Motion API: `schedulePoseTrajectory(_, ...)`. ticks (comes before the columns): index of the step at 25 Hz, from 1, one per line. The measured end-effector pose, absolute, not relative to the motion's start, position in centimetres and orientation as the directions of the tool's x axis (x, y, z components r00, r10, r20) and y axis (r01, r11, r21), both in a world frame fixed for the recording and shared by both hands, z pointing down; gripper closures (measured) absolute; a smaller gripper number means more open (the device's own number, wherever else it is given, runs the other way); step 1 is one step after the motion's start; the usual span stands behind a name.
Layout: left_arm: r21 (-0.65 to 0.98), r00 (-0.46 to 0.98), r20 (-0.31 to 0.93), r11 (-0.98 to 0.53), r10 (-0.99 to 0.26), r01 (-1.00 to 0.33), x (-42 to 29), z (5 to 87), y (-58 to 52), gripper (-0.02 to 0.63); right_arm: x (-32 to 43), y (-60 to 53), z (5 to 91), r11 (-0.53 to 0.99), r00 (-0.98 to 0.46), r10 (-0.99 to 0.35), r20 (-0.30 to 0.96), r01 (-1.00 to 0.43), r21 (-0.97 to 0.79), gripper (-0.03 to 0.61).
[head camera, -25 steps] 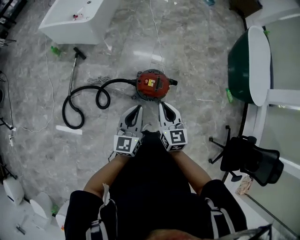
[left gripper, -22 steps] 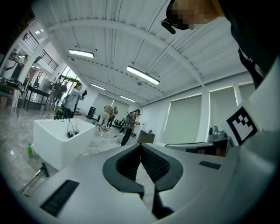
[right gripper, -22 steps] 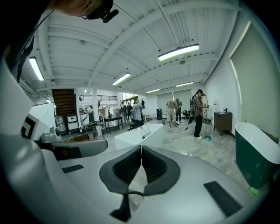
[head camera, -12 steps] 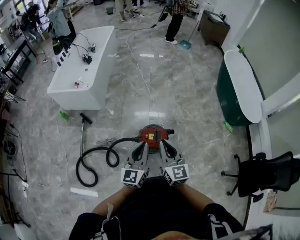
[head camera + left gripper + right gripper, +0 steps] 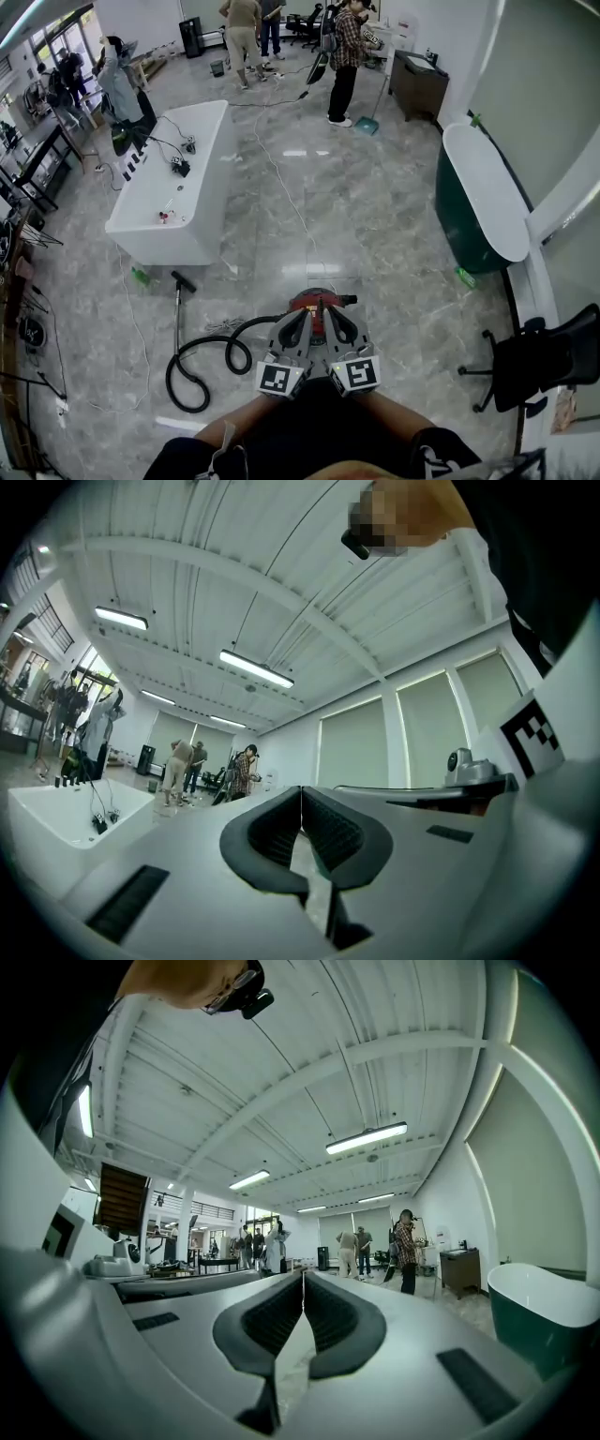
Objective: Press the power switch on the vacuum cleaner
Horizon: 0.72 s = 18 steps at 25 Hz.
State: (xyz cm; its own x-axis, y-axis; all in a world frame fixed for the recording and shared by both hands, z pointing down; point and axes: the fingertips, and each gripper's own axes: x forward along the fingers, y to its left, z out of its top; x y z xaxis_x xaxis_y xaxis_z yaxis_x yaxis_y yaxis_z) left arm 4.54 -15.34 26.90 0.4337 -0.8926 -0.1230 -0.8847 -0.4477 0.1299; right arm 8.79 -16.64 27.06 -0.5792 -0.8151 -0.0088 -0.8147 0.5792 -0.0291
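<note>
The red vacuum cleaner (image 5: 317,301) stands on the grey marble floor just ahead of me, its near half hidden behind my grippers. Its black hose (image 5: 202,364) curls off to the left and ends in a wand (image 5: 178,305). My left gripper (image 5: 302,320) and right gripper (image 5: 330,317) are held side by side above the vacuum, both shut with nothing between the jaws. The left gripper view shows my left gripper (image 5: 301,792) pointing level across the room, and the right gripper view shows my right gripper (image 5: 303,1279) the same way. The vacuum and its switch do not show in either.
A white bathtub (image 5: 173,187) stands to the far left, and a dark green one (image 5: 478,202) to the right. A black office chair (image 5: 539,361) sits at the right edge. A white cable (image 5: 281,187) runs across the floor. Several people (image 5: 342,56) stand at the back.
The head view has tilted up and taken in far more of the room. The vacuum now sits lower in that view, partly behind the grippers, which have stayed together and shut.
</note>
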Motion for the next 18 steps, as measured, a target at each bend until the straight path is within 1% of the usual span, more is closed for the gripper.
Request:
schedulePoseTrajectory(3, 0.127, 0.44, -0.108, -0.451, -0.891, -0.883, 5.1, 27.3, -15.8, 0.595, 8.9, -16.7, 27.6, 0.579, -0.579, -0.815, 0.008, -0.815, -0.009, 0.558)
schedulePoseTrajectory(8, 0.147, 0.435, -0.094, -0.445, -0.895, -0.883, 6.0, 27.3, -16.1, 0.595, 9.7, -17.2, 26.9, 0.585, -0.585, -0.811, -0.013, -0.811, 0.0, 0.558)
schedulePoseTrajectory(13, 0.152, 0.423, -0.117, -0.437, -0.899, -0.887, 6.2, 27.3, -16.0, 0.595, 10.1, -17.2, 27.5, 0.597, -0.596, -0.802, 0.019, -0.802, 0.015, 0.56)
schedulePoseTrajectory(18, 0.148, 0.403, -0.134, -0.42, -0.905, -0.895, 6.5, 27.1, -15.3, 0.595, 10.9, -16.9, 27.4, 0.6, -0.6, -0.8, 0.013, -0.8, 0.001, 0.558)
